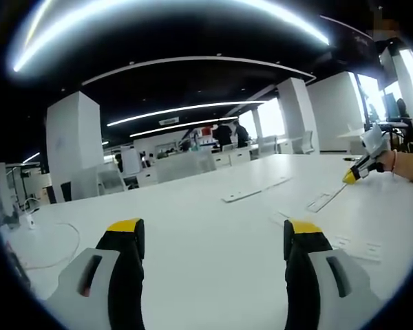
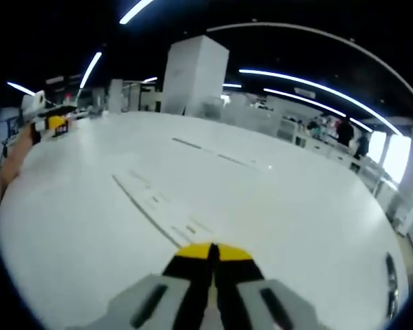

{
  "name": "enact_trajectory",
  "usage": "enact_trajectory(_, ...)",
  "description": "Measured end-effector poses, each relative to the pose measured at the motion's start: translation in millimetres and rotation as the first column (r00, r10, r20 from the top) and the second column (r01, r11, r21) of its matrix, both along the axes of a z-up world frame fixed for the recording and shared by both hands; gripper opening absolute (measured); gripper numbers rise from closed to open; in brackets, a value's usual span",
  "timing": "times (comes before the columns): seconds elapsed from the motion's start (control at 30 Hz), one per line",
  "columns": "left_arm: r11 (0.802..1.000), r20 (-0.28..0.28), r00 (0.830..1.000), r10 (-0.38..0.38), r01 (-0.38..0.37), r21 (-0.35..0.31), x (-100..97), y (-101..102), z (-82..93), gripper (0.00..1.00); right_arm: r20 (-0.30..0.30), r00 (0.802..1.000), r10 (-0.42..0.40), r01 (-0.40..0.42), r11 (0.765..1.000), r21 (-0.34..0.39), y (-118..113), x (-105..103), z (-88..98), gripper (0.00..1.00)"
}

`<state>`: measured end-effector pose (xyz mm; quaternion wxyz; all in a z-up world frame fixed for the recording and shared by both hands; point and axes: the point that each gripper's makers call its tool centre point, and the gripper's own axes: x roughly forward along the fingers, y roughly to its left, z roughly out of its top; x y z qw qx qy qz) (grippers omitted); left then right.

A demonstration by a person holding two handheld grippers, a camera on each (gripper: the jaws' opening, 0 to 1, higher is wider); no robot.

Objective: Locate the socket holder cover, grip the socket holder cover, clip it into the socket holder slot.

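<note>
- The left gripper hovered over the white table, jaws wide apart, empty.
- The right gripper had its jaws closed together, holding nothing.
- Ahead of it lay the long white socket holder cover; further strips lay beyond.

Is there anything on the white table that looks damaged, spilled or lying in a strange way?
Nothing stands out. The long white strips lie flat on the white table, apart from each other, with no spill or visible damage. A thin white cable curls loosely near the table's edge.
</note>
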<state>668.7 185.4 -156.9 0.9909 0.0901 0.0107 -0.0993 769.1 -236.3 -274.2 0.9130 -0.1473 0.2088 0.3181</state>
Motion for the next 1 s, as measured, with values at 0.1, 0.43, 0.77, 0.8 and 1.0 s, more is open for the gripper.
enact_trajectory(0.1, 1.000, -0.001, 1.000, -0.001, 0.001, 0.001, 1.0, 0.2, 0.6, 0.82, 0.002, 1.000, 0.004, -0.004, 1.000, -0.001, 1.2, -0.4, 0.2, 0.04)
enact_trajectory(0.43, 1.000, 0.004, 1.000, 0.000, 0.000, 0.000, 0.7, 0.3, 1.4, 0.82, 0.004, 1.000, 0.003, -0.003, 1.000, -0.004, -0.5, 1.0, 0.1, 0.04)
enact_trajectory(0.77, 1.000, 0.012, 1.000, 0.007, -0.007, -0.005, -0.6, 0.5, 1.4, 0.82, 0.004, 1.000, 0.003, -0.003, 1.000, -0.001, 1.4, -1.2, -0.6, 0.04)
enact_trajectory(0.8, 1.000, 0.012, 1.000, 0.007, -0.007, -0.005, -0.8, 0.4, 1.2, 0.82, 0.006, 1.000, 0.003, -0.003, 1.000, -0.005, 2.2, -1.9, -0.8, 0.04)
enact_trajectory(1.0, 1.000, 0.015, 1.000, 0.007, -0.007, -0.006, -1.4, -0.3, 1.0, 0.82, 0.007, 1.000, 0.002, -0.002, 1.000, -0.003, 1.9, -1.4, -0.9, 0.04)
